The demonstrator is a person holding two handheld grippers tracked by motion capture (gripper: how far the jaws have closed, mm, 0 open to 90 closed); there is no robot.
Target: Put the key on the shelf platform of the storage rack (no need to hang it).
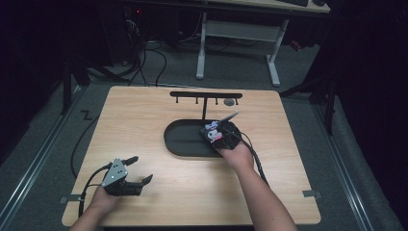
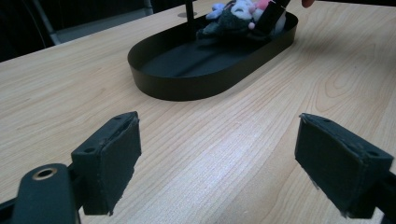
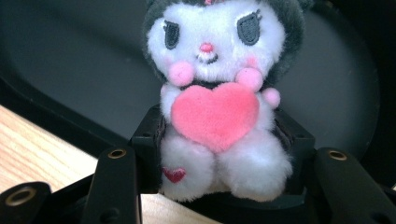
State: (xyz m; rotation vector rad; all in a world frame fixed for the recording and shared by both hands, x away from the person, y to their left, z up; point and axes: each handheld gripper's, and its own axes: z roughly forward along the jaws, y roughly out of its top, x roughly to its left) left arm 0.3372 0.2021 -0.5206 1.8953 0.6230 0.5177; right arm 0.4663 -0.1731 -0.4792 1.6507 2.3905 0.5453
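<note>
— How are the tongs set?
— The left gripper is spread wide above bare table. The plush toy is pinched by the right gripper over the black tray.

Left tool rests near the desk's front left corner, jaws spread wide; right tool reaches mid-desk, jaws clamped.

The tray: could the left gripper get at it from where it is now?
Probably yes. The left gripper is open, and bare table lies between it and the tray; the right gripper holds a plush at the far end.
</note>
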